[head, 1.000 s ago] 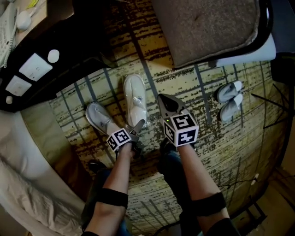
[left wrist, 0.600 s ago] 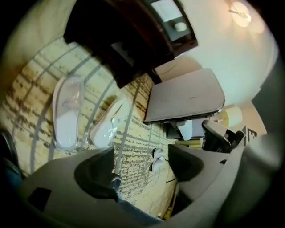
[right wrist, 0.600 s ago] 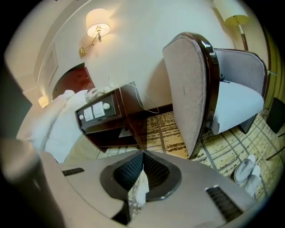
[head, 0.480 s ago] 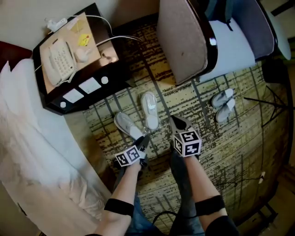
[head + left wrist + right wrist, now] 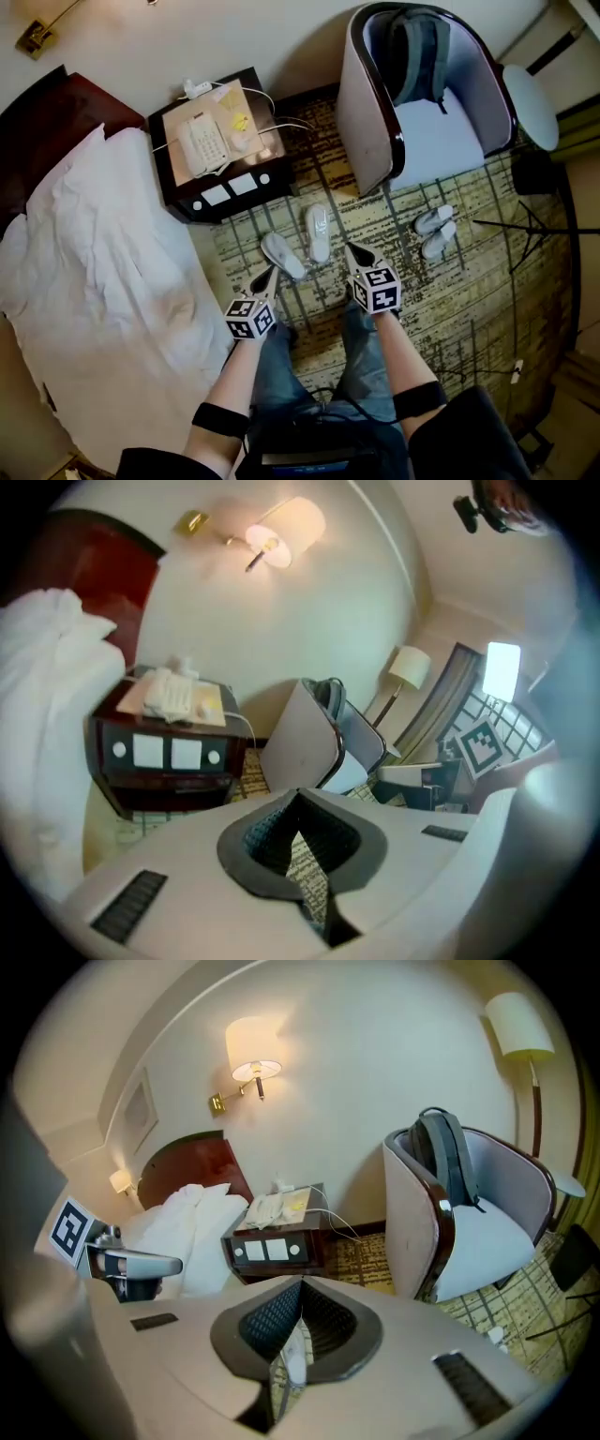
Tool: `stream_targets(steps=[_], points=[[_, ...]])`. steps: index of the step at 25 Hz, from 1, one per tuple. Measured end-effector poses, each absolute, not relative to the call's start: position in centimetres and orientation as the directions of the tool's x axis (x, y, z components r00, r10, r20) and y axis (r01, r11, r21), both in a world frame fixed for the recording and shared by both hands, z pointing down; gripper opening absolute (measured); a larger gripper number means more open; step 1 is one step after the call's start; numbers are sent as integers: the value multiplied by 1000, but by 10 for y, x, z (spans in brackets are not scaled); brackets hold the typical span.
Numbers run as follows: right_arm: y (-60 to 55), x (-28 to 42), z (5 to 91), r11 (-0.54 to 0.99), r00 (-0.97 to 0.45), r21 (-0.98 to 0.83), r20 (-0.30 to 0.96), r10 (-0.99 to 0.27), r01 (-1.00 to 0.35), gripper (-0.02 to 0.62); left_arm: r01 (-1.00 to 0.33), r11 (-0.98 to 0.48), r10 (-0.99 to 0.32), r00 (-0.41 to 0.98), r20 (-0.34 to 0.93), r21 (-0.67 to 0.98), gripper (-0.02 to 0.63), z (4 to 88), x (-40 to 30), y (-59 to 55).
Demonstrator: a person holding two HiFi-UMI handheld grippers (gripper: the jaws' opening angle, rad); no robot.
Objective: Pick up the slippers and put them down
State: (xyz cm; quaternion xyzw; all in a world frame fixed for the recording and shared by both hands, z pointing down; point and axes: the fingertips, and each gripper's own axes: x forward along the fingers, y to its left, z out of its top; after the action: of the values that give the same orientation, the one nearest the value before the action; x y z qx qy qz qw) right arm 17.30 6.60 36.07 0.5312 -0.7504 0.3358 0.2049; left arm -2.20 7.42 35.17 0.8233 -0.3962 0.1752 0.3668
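Now | left tool [image 5: 265,277] jaws just closed empty | slippers [image 5: 318,232] farther below

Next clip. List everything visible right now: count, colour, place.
near slippers: two, white, carpet ahead of the hand-held grippers
far slippers: two, white, carpet beside armchair
carpet: one, yellow-brown patterned, floor
bed: one, white bedding, left
nightstand: one, dark, beside bed
telephone: one, white, on nightstand
armchair: one, pale, top right
backpack: one, grey, in armchair
wall lamp: one, lit, wall above nightstand
floor lamp: one, cream shade, behind armchair
left hand-held gripper: one, jaws just closed, empty
right hand-held gripper: one, shut, empty
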Motion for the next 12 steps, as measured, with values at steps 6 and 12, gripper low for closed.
stream_targets(steps=[6,12], points=[[58,169,265,305,-396,-253,623,-675,-918,2,-832,-455,-650,554,521,317,2,237,-62,64],[72,151,215,399,-456,-234,589,-668,-887,2,-869,-442,-733,493,469,223,2,168,-97,78]])
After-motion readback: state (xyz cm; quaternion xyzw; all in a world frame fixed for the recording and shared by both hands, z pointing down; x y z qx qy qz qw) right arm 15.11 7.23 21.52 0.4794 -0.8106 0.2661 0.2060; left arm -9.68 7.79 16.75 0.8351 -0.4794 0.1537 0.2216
